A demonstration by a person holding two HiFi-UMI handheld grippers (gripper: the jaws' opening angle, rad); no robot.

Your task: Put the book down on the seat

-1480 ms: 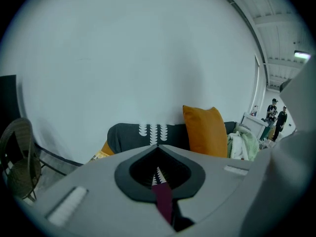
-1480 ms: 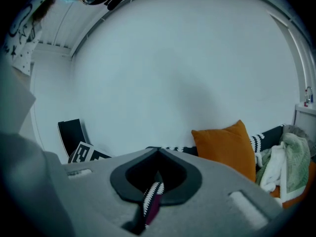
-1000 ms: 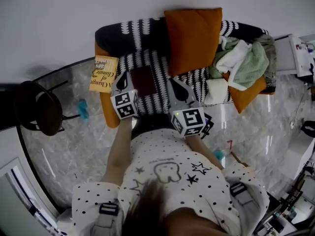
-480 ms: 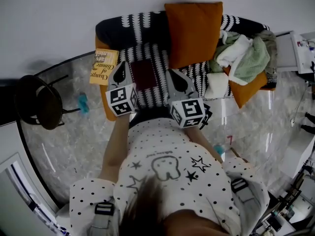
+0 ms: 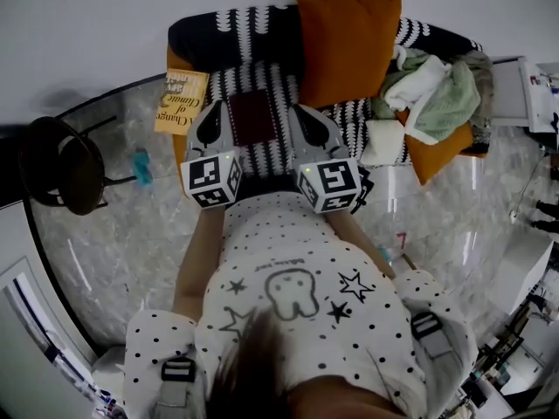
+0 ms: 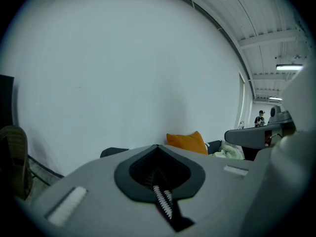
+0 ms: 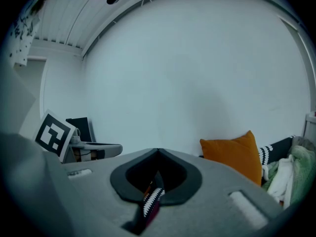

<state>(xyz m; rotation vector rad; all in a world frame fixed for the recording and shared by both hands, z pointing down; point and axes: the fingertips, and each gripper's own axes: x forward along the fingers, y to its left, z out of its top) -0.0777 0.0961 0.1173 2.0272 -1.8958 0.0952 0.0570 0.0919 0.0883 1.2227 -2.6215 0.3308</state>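
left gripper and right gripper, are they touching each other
Apart. The head view shows the left gripper and the right gripper side by side, with the striped throw and a dark red patch plainly visible in the gap between them.

Plain white wall (image 5: pixel 105 24) behind a throw-covered sofa (image 5: pixel 262 85) with an orange cushion (image 5: pixel 347 46) and a heap of pale laundry (image 5: pixel 432 94), glossy marbled floor (image 5: pixel 113 225), dark round stool (image 5: pixel 61 168) at left, strip lights (image 6: pixel 291 67) on a ribbed ceiling.
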